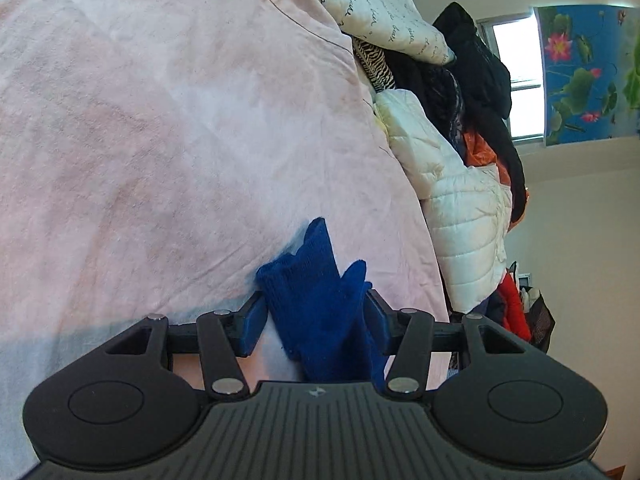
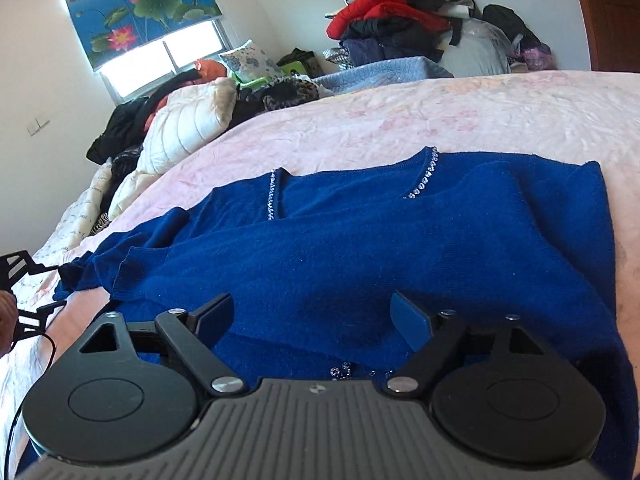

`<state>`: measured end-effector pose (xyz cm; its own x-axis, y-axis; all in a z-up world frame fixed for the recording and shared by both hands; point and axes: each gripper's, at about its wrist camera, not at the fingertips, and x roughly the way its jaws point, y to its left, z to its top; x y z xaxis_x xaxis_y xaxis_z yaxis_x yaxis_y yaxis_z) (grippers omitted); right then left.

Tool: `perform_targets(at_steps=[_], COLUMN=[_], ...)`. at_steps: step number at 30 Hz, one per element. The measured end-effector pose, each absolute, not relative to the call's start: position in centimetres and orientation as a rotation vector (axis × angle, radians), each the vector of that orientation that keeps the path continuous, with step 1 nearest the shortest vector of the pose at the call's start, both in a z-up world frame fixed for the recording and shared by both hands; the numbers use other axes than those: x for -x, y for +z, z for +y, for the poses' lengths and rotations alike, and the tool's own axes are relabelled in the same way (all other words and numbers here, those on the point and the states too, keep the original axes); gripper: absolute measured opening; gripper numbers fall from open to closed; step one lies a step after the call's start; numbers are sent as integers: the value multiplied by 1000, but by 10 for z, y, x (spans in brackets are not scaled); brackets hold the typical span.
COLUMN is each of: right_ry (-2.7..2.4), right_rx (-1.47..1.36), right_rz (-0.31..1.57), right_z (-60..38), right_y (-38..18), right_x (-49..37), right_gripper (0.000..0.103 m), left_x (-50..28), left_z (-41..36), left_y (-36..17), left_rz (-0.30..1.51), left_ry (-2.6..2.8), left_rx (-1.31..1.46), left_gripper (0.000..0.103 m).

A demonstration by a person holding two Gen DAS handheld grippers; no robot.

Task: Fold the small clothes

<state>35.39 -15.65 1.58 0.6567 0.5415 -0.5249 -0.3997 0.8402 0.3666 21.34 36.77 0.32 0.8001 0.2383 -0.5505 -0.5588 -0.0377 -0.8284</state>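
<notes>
Left wrist view: the left tool is clenched on a bunched piece of the blue sweater, its two blue-padded fingers pressing the knit from either side. The gathered cloth fills the gap between them; one pointed fold rises toward the frame's centre and a second, shorter peak stands just right of it. Below the grip the cloth runs down to the tool's grey ribbed body at the bottom of the frame. Behind lies the pink bedsheet, filling the left and centre, with a white quilted jacket and dark clothes piled along its right edge.

In the right wrist view the right tool is released, fingers spread wide, one black pad at lower left and one blue pad at lower right. It hangs low over the sweater's near part; whether the pads touch the knit I cannot tell. The sweater lies spread flat on the bedsheet, across the middle of the frame, its long axis running left to right. The neckline, trimmed with small clear stones, points to the upper part of the frame, away from the tool. A sleeve trails off to the lower left. A heap of red and dark clothes sits at upper right.
</notes>
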Motion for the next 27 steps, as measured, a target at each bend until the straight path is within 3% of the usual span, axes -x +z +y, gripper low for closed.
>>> perform_targets(at_steps=[4,5,6,10,13,17,20,24,27], right_ry=[539,542,545,562,567,539,585,695,769], right_rx=[-192,-198,-208,-267,-285,-298,-485,-771,-950], right_rz=[643,643,641,638,642,696,748,873,976], right_z=[-152,-153,-155,-164,-166,-161,-160,-147,-130], right_y=[16,16,16,16,17,27,40,43,35], right_x=[-349,-350,-350,-351,-352,-360,-374,-402,-424], right_gripper=[92,92,92,92,93,94,94,94,94], left_x=[-222,-222,-222,-223,-232,-266,-295,-314,-306], left_z=[368,368,367,356,317,206,138,108,101], left_y=[4,3,2,16,62,109,90,47,30], left_rz=[317,324,330,323,234,228,384,576,556], left_ry=[704,717,737,821,770,488,228,157,165], left_rx=[1451,1441,1436,1263,897,299,90,62,2], left_gripper=[30,15,7,5,4,4,5,5,5])
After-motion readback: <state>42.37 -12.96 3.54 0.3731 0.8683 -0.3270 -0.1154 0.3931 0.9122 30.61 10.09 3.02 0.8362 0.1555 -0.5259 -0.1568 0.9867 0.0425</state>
